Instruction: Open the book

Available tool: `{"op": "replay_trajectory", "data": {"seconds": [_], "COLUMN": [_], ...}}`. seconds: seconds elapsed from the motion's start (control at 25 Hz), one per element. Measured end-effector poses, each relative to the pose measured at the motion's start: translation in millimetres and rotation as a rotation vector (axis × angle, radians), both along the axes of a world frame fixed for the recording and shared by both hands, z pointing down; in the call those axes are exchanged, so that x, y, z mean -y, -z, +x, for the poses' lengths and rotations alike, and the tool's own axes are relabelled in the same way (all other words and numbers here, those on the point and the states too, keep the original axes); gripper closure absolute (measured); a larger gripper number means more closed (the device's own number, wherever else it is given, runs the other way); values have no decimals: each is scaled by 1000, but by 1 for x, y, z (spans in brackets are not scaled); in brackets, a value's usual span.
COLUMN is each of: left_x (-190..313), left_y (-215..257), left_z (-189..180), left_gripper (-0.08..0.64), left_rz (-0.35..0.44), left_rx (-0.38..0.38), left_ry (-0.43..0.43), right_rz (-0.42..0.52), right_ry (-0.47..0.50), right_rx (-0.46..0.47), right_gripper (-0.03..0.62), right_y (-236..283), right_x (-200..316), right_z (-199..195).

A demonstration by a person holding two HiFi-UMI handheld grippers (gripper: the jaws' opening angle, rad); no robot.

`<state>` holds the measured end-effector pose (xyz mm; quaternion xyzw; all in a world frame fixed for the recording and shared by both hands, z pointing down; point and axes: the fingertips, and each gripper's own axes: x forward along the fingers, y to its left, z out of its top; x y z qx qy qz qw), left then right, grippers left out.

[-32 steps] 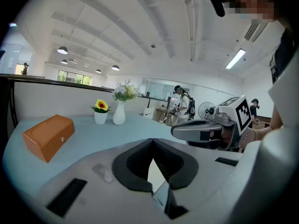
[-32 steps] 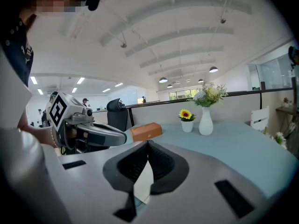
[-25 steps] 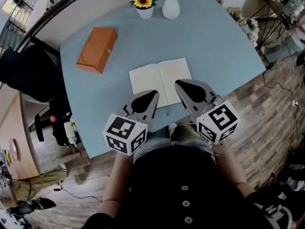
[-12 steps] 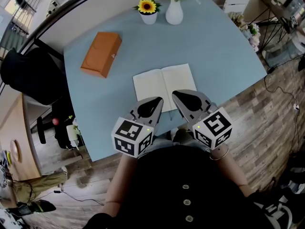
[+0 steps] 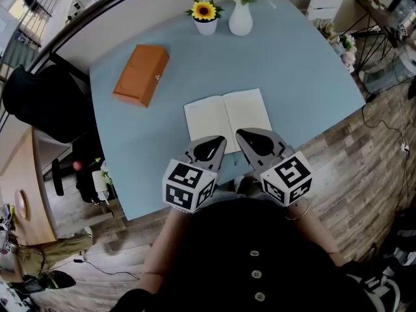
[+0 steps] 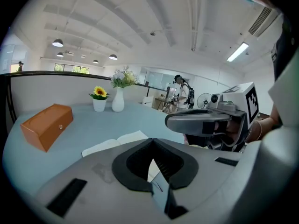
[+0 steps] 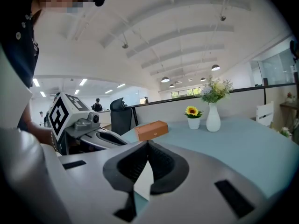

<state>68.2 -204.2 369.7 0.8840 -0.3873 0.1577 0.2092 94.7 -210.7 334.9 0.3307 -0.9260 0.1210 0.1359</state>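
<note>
The book (image 5: 227, 117) lies open and flat on the blue table (image 5: 305, 64), white pages up, near the front edge. My left gripper (image 5: 220, 140) hovers over the book's near left corner, jaws shut on nothing. Beside it, my right gripper (image 5: 240, 134) is shut too, its tip over the near edge of the right page. In the left gripper view, the open pages (image 6: 114, 142) show beyond my shut left gripper (image 6: 152, 142), with the right gripper (image 6: 168, 122) alongside. A white sliver of page (image 7: 142, 181) shows under the tip of my right gripper (image 7: 147, 143).
An orange box (image 5: 141, 74) lies at the table's back left. A potted sunflower (image 5: 205, 16) and a white vase (image 5: 240, 19) of flowers stand at the far edge. A black chair (image 5: 39, 103) is left of the table. The person's body fills the near side.
Both grippers have drawn back slightly toward the person and moved closer together. The book lies open as before.
</note>
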Motion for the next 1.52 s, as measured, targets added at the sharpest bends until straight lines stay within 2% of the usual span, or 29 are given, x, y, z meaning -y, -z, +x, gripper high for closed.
{"op": "replay_trajectory", "data": {"seconds": [0.16,0.48,0.96,1.52], "left_x": [-2,-2,-3,-2], "left_y": [2,-6,-8,-7], "left_z": [4,3,2,4], "left_gripper": [548,548,548,548], "left_rz": [-3,-43,-51,-47], "left_rx": [-34,-36,-20,-47], "left_ry": [-17,-6,-3,-2], "right_rz": [-25,-48,-63,-81], "right_ry": [21,25,37,34], "right_rx": [-18,-16,-21,-38], "right_gripper": [586,586,586,588], "right_y": [-6,-12,-17,-24], "right_x": [-5,-6,-6,-5], "right_z": [-4,-6,-9,-4]}}
